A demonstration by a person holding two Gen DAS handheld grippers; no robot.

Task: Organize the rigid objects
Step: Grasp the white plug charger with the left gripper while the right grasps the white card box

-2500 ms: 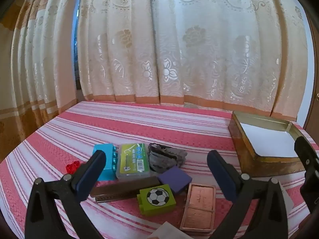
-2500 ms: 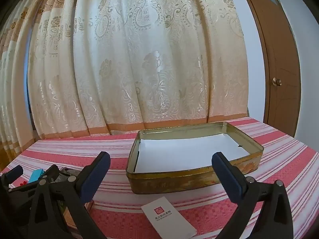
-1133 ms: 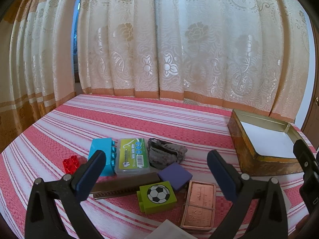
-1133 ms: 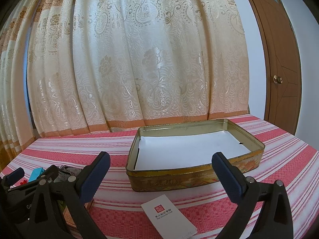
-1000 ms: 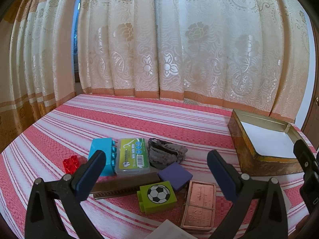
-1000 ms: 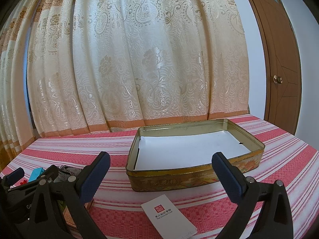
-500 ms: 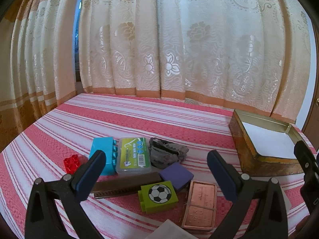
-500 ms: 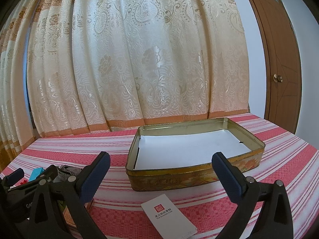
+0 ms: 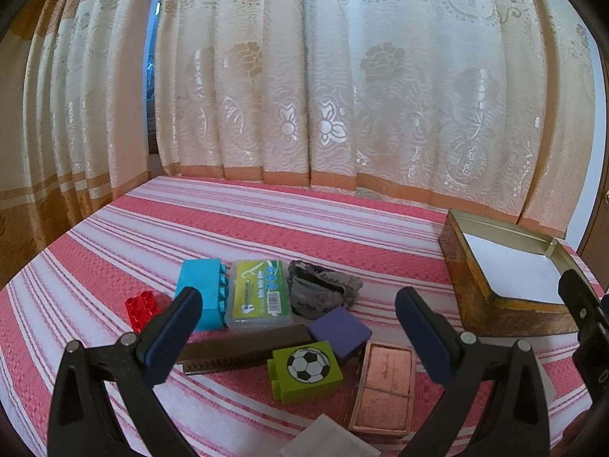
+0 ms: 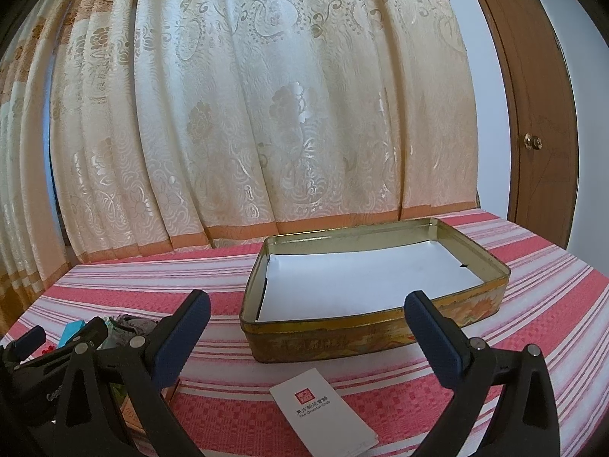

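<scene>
While both claws hover above the striped tablecloth (image 9: 342,228), I see my left claw (image 9: 297,314) spread wide with nothing between its blue pads, level over the pile of small things. My right claw (image 10: 306,318) is equally wide and empty, facing the gold tin (image 10: 377,333), whose floor is lined with white paper.

Between the left fingers lie a green football block (image 9: 304,371), a purple block (image 9: 340,332), a dark flat bar (image 9: 247,348) and a copper-coloured case (image 9: 384,388). Behind them sit a blue brick (image 9: 201,291), a clear plastic box (image 9: 259,295), a grey lump (image 9: 321,293) I cannot identify, and a red brick (image 9: 141,306) partly behind the left finger.

A white card (image 10: 323,415) lies just before the tin; in the left view its corner is cut off at the bottom edge. A cream curtain (image 10: 266,114) hangs behind.
</scene>
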